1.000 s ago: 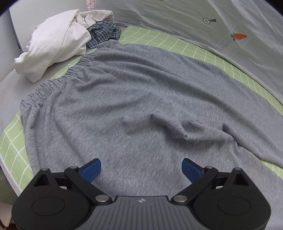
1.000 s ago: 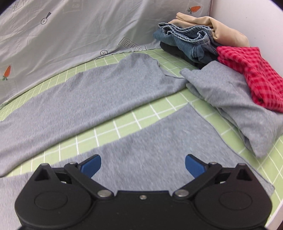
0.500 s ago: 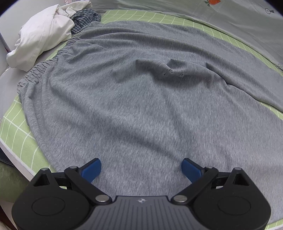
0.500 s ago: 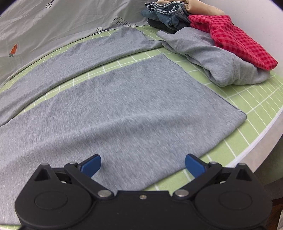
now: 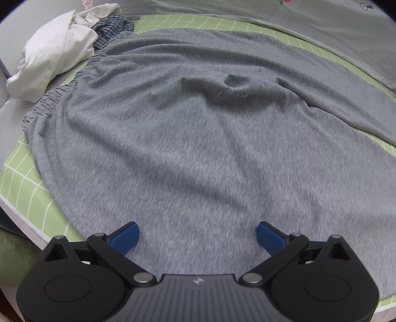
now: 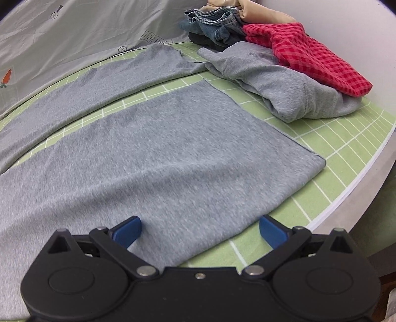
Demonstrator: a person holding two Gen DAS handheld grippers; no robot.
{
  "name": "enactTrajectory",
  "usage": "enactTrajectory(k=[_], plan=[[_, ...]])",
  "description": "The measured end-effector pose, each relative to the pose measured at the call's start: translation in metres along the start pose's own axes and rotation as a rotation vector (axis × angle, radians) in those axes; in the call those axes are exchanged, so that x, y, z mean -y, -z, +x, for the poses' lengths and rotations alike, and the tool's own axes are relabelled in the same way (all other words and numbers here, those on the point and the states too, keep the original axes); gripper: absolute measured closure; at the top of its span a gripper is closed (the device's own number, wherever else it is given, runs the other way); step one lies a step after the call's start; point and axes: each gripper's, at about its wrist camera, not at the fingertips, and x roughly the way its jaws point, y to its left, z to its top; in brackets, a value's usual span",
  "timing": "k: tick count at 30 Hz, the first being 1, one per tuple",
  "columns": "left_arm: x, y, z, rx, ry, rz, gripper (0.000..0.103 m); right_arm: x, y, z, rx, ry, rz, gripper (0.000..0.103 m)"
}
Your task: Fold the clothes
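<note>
Over grey trousers [image 5: 198, 148] | left tool [image 5: 196, 237] agape | right tool [image 6: 200, 231] agape, seemingly not touching

Boxed, unreadable lettering on grey sheet [image 6: 74, 37]

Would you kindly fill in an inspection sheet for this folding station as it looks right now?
Surface: green checked mat, partly bare around the garment.
Job's things: grey trousers spread flat, elastic waistband at the left, the two legs lying apart; a small rumple mid-fabric.
Clutter: white garment and dark checked cloth beside the waistband; crumpled grey sweatshirt, red checked shirt, jeans and tan cloth by the leg ends.
Grippers: left tongs and right tongs open over the trousers, holding nothing.
Cables: nothing seen.
Surroundings: grey carrot-print sheet behind the mat.
</note>
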Motion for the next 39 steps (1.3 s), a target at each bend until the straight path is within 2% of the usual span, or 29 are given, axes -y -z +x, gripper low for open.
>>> enactTrajectory(k=[4,9,12,13,14,16,19,21,22,23,24,25,26,31,39], plan=[[-0.014,-0.002,-0.005,0.012,-0.007,-0.059,0.003,0.006,-0.009,0.006,0.005,0.026,0.067,0.0],[-0.056,-0.008,-0.013,0.066,-0.049,-0.236,0.007,0.001,-0.013,0.011,0.009,0.061,0.088,0.0],[-0.079,-0.012,-0.013,0.093,-0.101,-0.298,0.015,-0.001,-0.015,0.012,0.009,0.074,0.103,0.0],[-0.085,-0.014,-0.012,0.098,-0.12,-0.313,0.021,-0.001,-0.016,0.013,0.008,0.077,0.11,0.0],[-0.092,-0.017,-0.01,0.1,-0.135,-0.335,0.028,-0.001,-0.016,0.013,0.009,0.083,0.117,0.001],[-0.104,-0.021,-0.006,0.104,-0.158,-0.388,0.033,-0.001,-0.018,0.011,0.018,0.096,0.134,0.006],[-0.119,-0.027,0.0,0.117,-0.177,-0.444,0.034,0.001,-0.021,0.009,0.03,0.117,0.16,0.027],[-0.129,-0.031,0.003,0.124,-0.191,-0.48,0.044,0.003,-0.023,0.007,0.04,0.124,0.174,0.051],[-0.131,-0.033,0.006,0.12,-0.198,-0.48,0.056,0.004,-0.024,0.007,0.043,0.125,0.179,0.056],[-0.132,-0.034,0.008,0.118,-0.206,-0.48,0.074,0.005,-0.024,0.006,0.045,0.124,0.184,0.07],[-0.134,-0.036,0.009,0.124,-0.218,-0.482,0.081,0.006,-0.025,0.005,0.046,0.122,0.192,0.085],[-0.135,-0.036,0.01,0.129,-0.216,-0.488,0.097,0.009,-0.025,0.005,0.045,0.116,0.205,0.091],[-0.137,-0.037,0.01,0.134,-0.209,-0.502,0.1,0.011,-0.025,0.005,0.044,0.104,0.221,0.098],[-0.139,-0.042,0.003,0.175,-0.208,-0.519,0.102,0.014,-0.026,0.0,0.065,0.109,0.243,0.1],[-0.133,-0.072,-0.035,0.306,-0.179,-0.503,0.102,-0.006,-0.062,-0.026,0.228,0.089,0.16,0.1]])
